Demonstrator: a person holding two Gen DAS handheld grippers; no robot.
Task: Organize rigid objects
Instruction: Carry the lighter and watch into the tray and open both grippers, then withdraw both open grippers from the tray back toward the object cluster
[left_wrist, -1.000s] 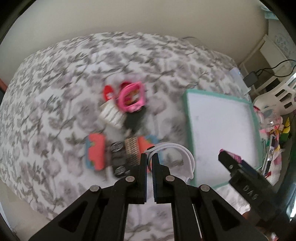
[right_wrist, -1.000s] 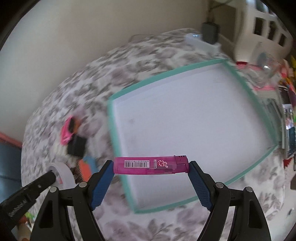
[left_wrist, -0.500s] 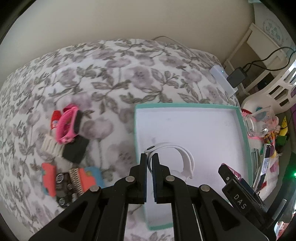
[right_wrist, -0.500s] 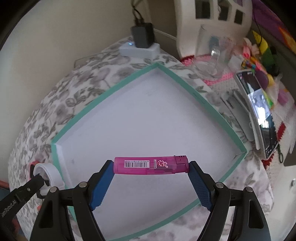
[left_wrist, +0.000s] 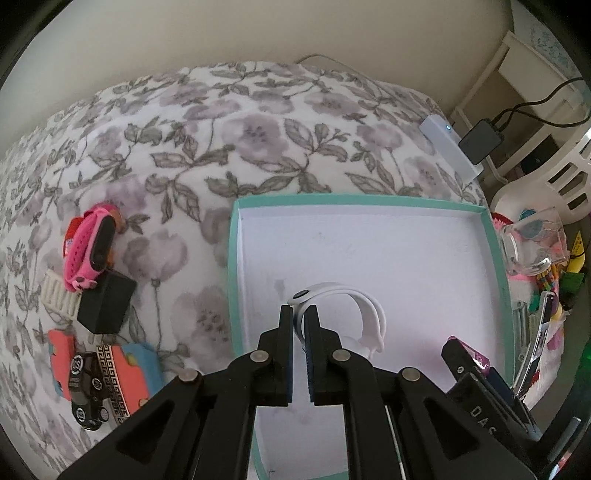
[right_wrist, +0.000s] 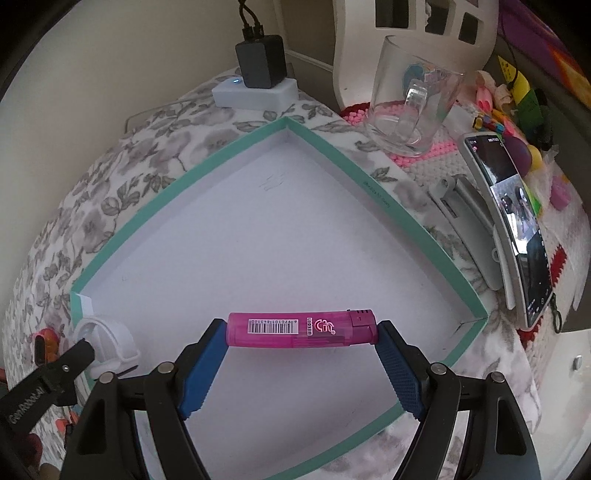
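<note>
Both grippers are hanging over the teal-rimmed white tray (right_wrist: 236, 158), each carrying something. The right gripper (right_wrist: 301, 332) is clamping a pink lighter (right_wrist: 301, 329) end to end, jaws spread wide on it; the lighter's long axis is running crosswise between the pads, held above the tray floor near the tray's near-right corner in the right wrist view. The left gripper (left_wrist: 300, 314) is pinching a white wristband (left_wrist: 343, 306) with jaws almost shut on the strap, the loop bulging out to the right of the fingertips, over the tray's left half just inside the left rim. The coming move is probably a drop straight down for both; the tray floor is directly below each object, so I judge no sideways travel is needed. The right hand is sitting nearer the tray middle. Leftover items, a pink watch (left_wrist: 90, 245), black block (left_wrist: 105, 306) and orange-blue pieces (left_wrist: 61, 354), are waiting on the floral cloth (left_wrist: 258, 122) left of the tray. Versus a second ago: then the left gripper was over the clutter pile and the right one at the tray's near rim; both are now over the tray and lower, grips unchanged.
</note>
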